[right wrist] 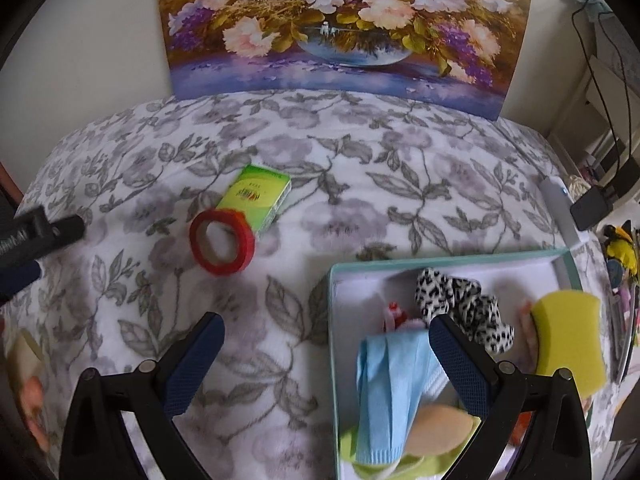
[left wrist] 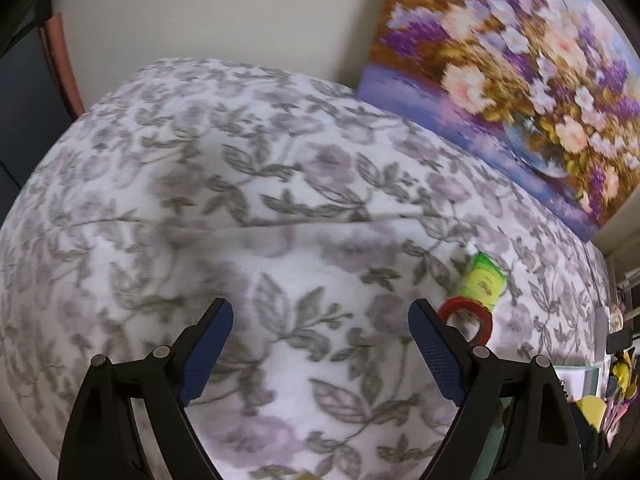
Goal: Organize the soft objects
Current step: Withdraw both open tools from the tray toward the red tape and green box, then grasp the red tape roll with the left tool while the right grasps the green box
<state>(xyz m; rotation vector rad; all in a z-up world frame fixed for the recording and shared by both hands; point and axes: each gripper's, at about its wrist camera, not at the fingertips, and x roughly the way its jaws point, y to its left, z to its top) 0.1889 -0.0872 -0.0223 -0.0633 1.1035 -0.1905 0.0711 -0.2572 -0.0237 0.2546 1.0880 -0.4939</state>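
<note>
A teal-rimmed box [right wrist: 332,320] sits on the floral blanket at the lower right of the right wrist view. It holds a light blue cloth [right wrist: 390,384], a leopard-print scrunchie [right wrist: 464,308], a yellow sponge [right wrist: 568,344], a beige pad [right wrist: 440,428] and green cloth. My right gripper [right wrist: 324,356] is open and empty above the box's left edge. My left gripper [left wrist: 320,344] is open and empty over bare blanket; it also shows at the left edge of the right wrist view [right wrist: 36,240].
A red tape roll [right wrist: 222,240] and a green packet [right wrist: 256,198] lie on the blanket [right wrist: 400,184]; both also show in the left wrist view, tape [left wrist: 466,318] and packet [left wrist: 482,278]. A flower painting [right wrist: 340,24] leans on the wall behind. Cluttered items and cables [right wrist: 600,200] lie right.
</note>
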